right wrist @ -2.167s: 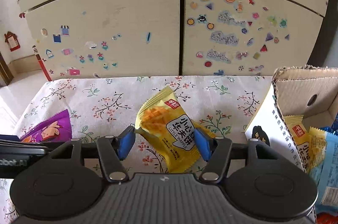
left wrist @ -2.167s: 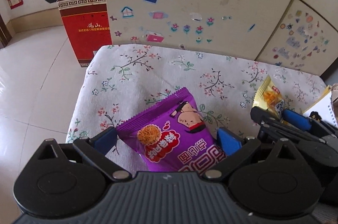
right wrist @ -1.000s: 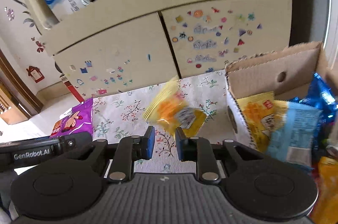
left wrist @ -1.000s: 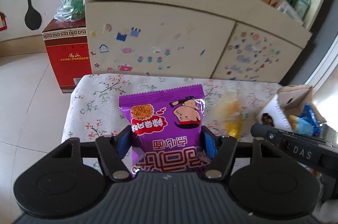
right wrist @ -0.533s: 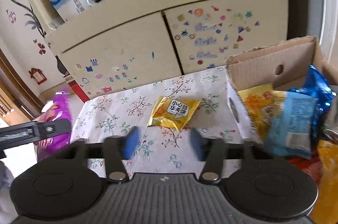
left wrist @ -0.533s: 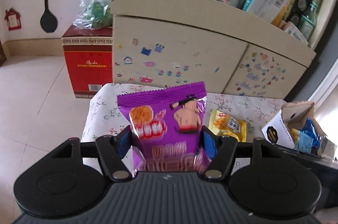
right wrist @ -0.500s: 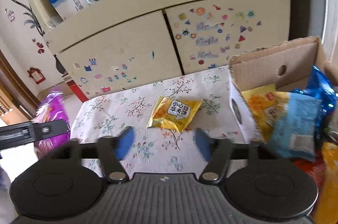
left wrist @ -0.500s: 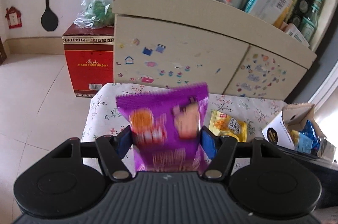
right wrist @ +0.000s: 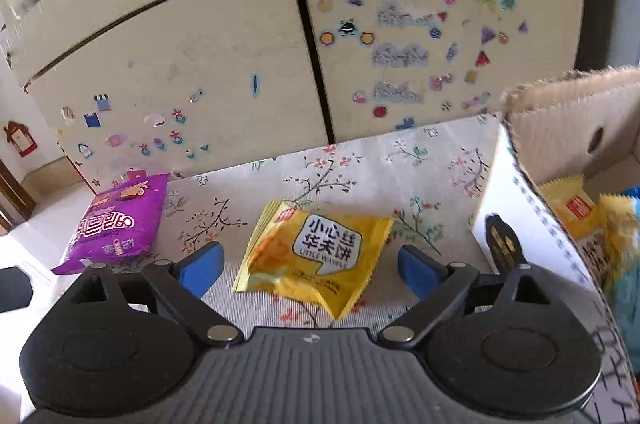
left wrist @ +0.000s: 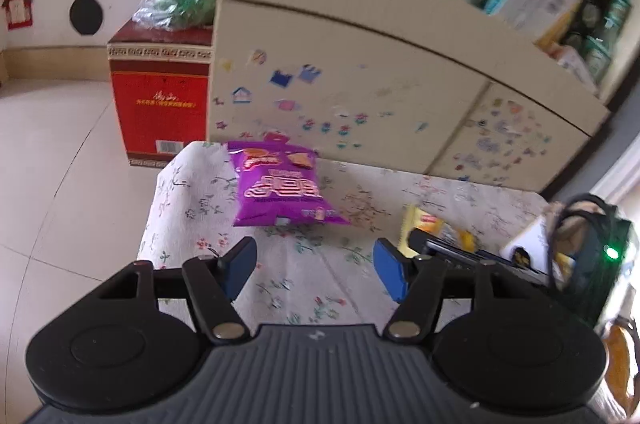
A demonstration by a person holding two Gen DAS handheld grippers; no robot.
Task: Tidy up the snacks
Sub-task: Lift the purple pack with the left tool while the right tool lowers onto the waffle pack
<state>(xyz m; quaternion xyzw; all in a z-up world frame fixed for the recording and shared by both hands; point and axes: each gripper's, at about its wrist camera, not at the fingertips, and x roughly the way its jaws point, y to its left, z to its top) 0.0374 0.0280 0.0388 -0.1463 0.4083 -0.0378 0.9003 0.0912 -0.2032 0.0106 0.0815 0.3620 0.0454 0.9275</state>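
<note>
A purple snack packet (left wrist: 282, 186) lies flat near the far left corner of the flowered tablecloth (left wrist: 300, 288). It also shows at the left in the right wrist view (right wrist: 114, 224). My left gripper (left wrist: 316, 266) is open and empty, a little short of the packet. A yellow waffle packet (right wrist: 316, 256) lies flat on the cloth between the open fingers of my right gripper (right wrist: 310, 270), which holds nothing. In the left wrist view the yellow packet (left wrist: 436, 226) is partly hidden behind the right gripper.
An open cardboard box (right wrist: 560, 144) with several yellow and blue snack packets stands at the right on the table. A sticker-covered cabinet (right wrist: 280, 64) rises behind the table. A red carton (left wrist: 160, 108) stands on the floor to the left.
My left gripper let go of the purple packet, which now lies on the cloth. My right gripper, open since half a second ago, has come down close around the yellow packet.
</note>
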